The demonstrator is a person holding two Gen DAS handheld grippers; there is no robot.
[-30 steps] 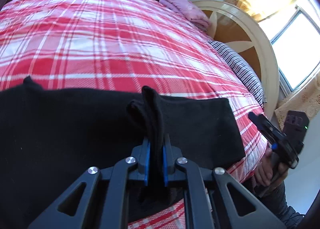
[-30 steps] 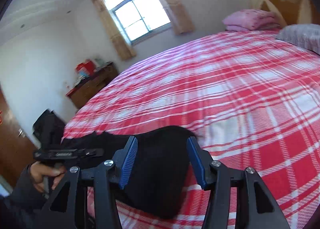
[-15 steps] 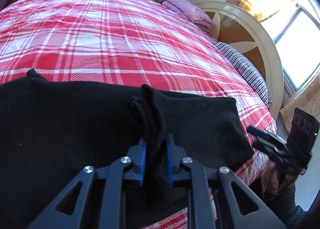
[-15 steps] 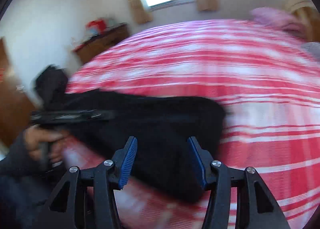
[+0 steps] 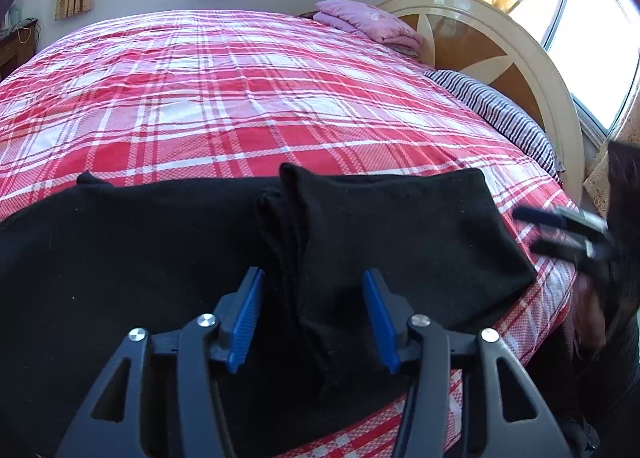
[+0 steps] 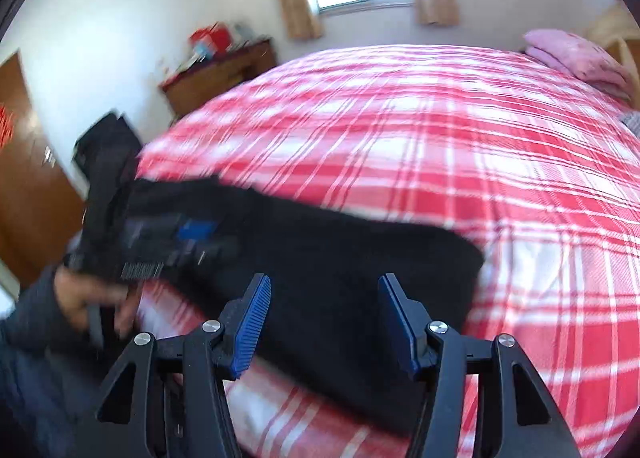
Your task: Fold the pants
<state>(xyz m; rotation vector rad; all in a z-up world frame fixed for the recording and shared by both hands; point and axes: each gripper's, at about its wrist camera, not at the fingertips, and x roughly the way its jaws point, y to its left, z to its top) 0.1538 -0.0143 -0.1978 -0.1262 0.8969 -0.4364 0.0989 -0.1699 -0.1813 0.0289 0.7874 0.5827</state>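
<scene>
Black pants point(image 5: 140, 258) lie folded lengthwise along the near edge of the bed, with a raised ridge of cloth point(image 5: 296, 242) in the middle. My left gripper point(image 5: 312, 318) is open, its blue pads on either side of that ridge without touching it. My right gripper point(image 6: 324, 322) is open and empty, just above the right end of the pants point(image 6: 340, 258). In the left wrist view the right gripper point(image 5: 560, 230) hovers beside the pants' right end. In the right wrist view the left gripper point(image 6: 172, 242) is blurred over the pants.
The bed has a red and white plaid cover point(image 5: 240, 98). A pink folded blanket point(image 5: 368, 22) and a striped pillow point(image 5: 500, 114) lie by the round headboard point(image 5: 500, 42). A wooden dresser point(image 6: 216, 74) and a door point(image 6: 24, 178) stand at the left.
My left gripper has opened and let go of the pinched ridge of pants. My right gripper has swung left over the pants' end, still open.
</scene>
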